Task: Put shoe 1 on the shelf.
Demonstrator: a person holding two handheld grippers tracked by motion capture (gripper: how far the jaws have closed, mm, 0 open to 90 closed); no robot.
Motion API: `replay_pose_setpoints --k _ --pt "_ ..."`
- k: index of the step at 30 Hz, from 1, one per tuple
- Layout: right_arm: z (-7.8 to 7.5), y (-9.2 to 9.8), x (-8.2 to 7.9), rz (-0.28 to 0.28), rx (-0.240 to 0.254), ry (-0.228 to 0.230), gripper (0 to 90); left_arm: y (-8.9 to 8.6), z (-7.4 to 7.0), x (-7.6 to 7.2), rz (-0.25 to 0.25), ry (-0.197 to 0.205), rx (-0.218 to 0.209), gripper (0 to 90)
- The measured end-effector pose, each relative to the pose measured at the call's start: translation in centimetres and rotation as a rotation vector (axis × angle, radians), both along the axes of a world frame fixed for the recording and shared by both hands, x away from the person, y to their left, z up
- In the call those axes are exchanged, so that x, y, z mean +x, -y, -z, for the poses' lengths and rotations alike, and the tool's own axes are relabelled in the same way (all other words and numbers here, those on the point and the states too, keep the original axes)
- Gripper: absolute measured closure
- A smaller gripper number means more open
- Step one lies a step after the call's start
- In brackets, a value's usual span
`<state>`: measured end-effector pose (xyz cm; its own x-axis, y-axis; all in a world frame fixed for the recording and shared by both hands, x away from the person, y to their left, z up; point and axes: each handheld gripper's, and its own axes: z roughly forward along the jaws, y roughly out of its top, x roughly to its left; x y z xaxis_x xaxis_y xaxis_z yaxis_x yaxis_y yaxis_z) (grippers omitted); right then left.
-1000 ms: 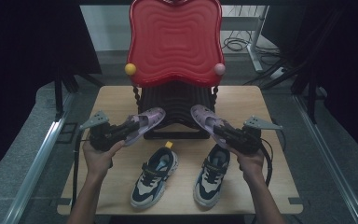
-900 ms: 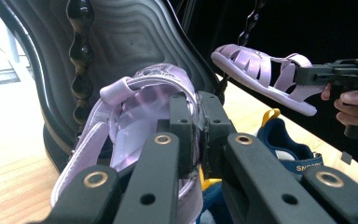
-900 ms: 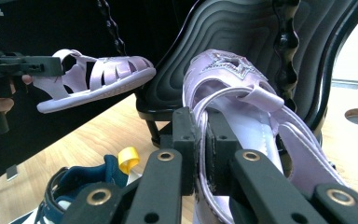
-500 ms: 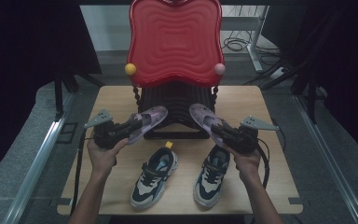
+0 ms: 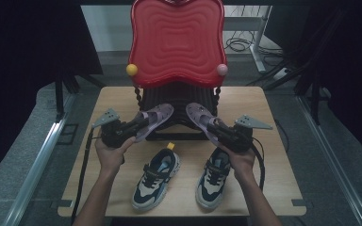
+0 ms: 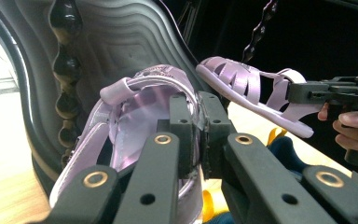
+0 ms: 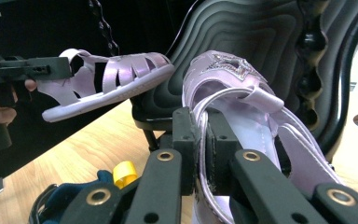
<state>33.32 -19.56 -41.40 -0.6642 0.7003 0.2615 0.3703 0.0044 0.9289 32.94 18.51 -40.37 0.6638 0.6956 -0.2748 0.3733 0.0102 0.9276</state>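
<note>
Left gripper point(image 5: 131, 129) is clamped on the left lilac sandal point(image 5: 153, 120); right gripper point(image 5: 215, 129) is clamped on the right lilac sandal point(image 5: 199, 115); both are held above the bench point(image 5: 268, 165) near its far edge, 2 sneakers point(image 5: 156, 178) near its front edge.

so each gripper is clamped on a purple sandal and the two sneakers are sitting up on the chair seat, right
Not quite: the two sneakers lie on the wooden table, in front of the red chair, not on its seat, as the high view shows. The rest holds: the left gripper is clamped on one purple sandal, the right gripper on the other purple sandal.
</note>
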Motion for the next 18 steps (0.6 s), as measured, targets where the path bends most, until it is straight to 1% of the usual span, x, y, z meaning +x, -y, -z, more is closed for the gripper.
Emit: replay_pose_setpoints --k 8,9,11,14,18 --pt "-0.3 -0.8 0.5 0.002 0.001 0.002 83.8 0.9 0.3 0.3 0.004 0.010 -0.007 85.9" --pt "-0.2 -0.9 0.6 0.005 0.000 0.007 83.8 1.0 0.3 0.4 0.004 0.011 -0.004 85.9" --pt "-0.3 -1.0 0.7 0.006 0.004 -0.001 83.8 1.3 0.2 0.5 0.002 0.020 0.010 85.9" --pt "-0.2 -1.1 0.9 0.008 0.007 -0.002 83.8 1.9 0.0 0.8 0.013 0.037 0.025 85.9" --pt "-0.3 -1.3 1.2 0.012 0.019 -0.002 83.8 2.4 -0.1 1.3 0.015 0.044 0.038 85.7"
